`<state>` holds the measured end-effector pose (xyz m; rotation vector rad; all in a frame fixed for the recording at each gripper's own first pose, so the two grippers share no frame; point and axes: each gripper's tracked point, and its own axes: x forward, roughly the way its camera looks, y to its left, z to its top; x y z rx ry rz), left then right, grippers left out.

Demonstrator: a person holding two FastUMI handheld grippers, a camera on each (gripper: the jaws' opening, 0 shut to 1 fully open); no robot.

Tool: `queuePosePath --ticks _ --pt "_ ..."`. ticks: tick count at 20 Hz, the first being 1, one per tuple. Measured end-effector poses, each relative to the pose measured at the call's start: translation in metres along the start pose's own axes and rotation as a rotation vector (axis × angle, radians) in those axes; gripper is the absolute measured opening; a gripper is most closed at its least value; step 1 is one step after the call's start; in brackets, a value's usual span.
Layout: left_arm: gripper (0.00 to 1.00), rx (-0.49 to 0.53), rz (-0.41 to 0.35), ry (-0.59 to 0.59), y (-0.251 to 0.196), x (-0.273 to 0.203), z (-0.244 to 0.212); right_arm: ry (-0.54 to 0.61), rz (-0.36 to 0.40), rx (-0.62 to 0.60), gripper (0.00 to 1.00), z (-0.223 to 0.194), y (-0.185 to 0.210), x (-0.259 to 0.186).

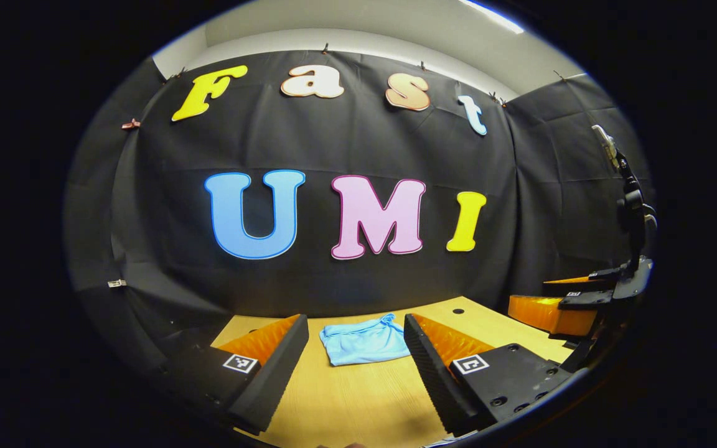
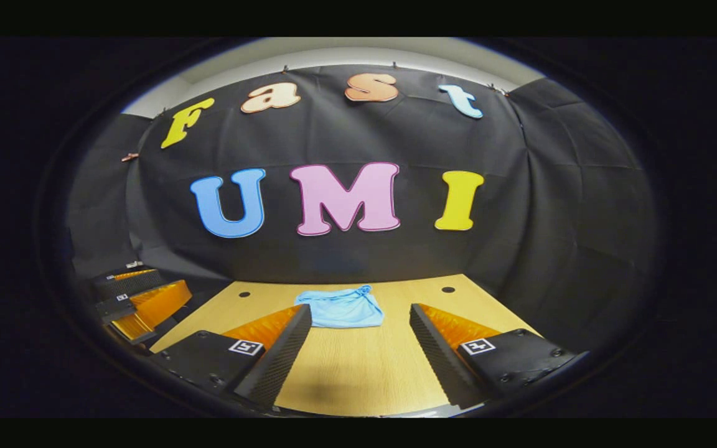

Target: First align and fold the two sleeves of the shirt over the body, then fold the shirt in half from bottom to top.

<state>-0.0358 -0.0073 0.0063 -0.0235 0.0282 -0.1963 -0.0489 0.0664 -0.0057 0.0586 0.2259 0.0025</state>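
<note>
Shirt [image 1: 363, 341], pale blue, lies in a loose, rumpled bundle on the wooden bench [image 1: 358, 398], toward its far edge and just short of the black cloth wall [image 1: 346, 155] that closes the booth behind it. In the right gripper view the same shirt [image 2: 341, 309] sits a little left of the bench's [image 2: 358, 367] middle, with a small knot of fabric sticking up at its far right corner. Nothing lies on it or against it, and bare wood separates it from both tools.

The left hand-held gripper [image 1: 356, 367] hangs over the near part of the bench with its two fingers [image 1: 277, 361] spread wide apart, holding nothing; the shirt shows in the gap between them, well beyond the tips. The right hand-held gripper [image 2: 358, 348] is likewise spread wide and empty, its fingers [image 2: 439, 348] framing the shirt from the near side without touching it.

Two small round holes [image 2: 448, 290] pierce the benchtop near its far corners. At the right edge of the left gripper view the other hand-held gripper [image 1: 573, 305] shows beside the bench, with a dark jointed stand [image 1: 629, 205] rising just behind it.
</note>
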Motion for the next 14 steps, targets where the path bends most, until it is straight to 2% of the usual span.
queuePosePath --ticks 14 --pt "0.98 -0.012 0.025 -0.020 -0.0046 0.0000 0.0002 -0.010 0.029 -0.018 0.99 0.0006 -0.0004 -0.0017"
